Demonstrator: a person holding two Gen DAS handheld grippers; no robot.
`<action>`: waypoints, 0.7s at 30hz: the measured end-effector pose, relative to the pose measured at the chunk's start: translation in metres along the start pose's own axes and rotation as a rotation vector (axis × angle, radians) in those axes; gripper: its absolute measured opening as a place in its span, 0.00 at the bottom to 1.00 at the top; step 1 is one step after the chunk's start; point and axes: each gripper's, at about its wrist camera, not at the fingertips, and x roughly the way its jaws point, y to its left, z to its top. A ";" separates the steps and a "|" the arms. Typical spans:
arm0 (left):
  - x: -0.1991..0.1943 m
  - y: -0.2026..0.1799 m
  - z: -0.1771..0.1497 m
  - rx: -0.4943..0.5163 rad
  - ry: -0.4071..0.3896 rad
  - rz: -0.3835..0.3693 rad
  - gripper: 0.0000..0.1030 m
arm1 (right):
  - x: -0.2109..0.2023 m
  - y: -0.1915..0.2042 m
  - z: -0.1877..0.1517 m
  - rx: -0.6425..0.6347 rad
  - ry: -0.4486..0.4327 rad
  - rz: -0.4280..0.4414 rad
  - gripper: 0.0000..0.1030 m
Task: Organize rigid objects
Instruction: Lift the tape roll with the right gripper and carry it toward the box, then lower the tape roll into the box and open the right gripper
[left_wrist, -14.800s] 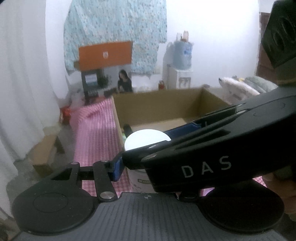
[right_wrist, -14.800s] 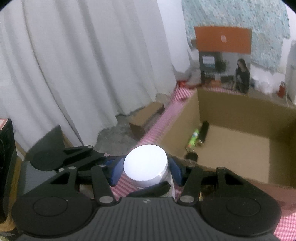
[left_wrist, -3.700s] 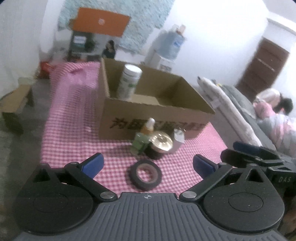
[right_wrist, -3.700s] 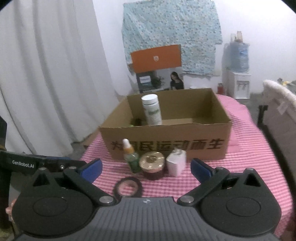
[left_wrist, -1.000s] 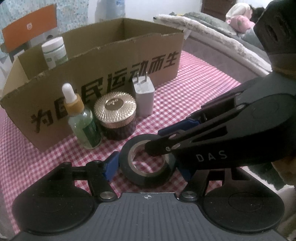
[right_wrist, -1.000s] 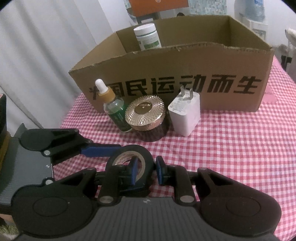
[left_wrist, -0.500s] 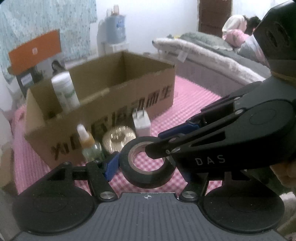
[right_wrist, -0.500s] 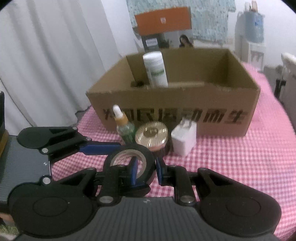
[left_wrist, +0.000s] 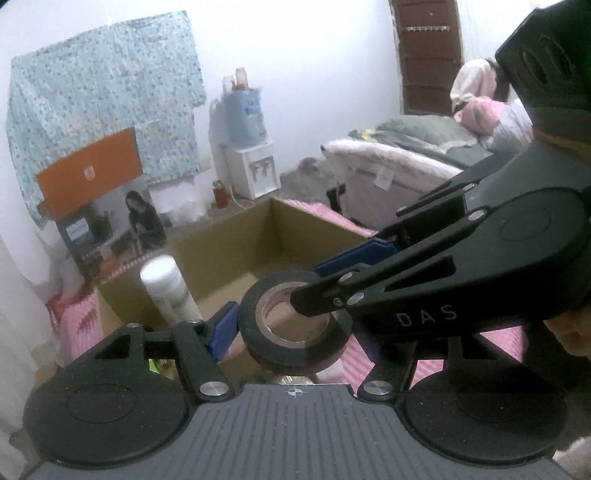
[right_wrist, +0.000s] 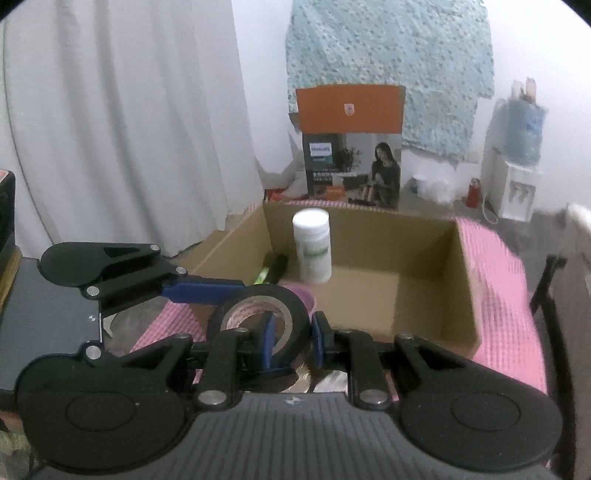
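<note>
- Your left gripper (left_wrist: 291, 328) spans the black tape roll (left_wrist: 295, 328) across its outside, jaws pinching it.
- Your right gripper (right_wrist: 290, 338) clamps the roll's wall, one pad inside the hole, one outside.
- The roll hangs in the air before the open box (right_wrist: 436, 295), where a white bottle (right_wrist: 312, 245) stands upright.

The bench (right_wrist: 498, 280) wears a pink checked cloth, and an open cardboard box (right_wrist: 436, 295) stands directly on that cloth.
</note>
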 end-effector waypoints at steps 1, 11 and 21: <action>0.005 0.004 0.006 -0.005 0.004 -0.001 0.65 | 0.003 -0.003 0.007 -0.006 0.002 0.003 0.22; 0.103 0.058 0.048 -0.101 0.172 -0.032 0.65 | 0.098 -0.071 0.073 0.010 0.186 0.056 0.21; 0.191 0.079 0.054 -0.110 0.342 -0.018 0.65 | 0.202 -0.119 0.089 0.019 0.408 0.064 0.20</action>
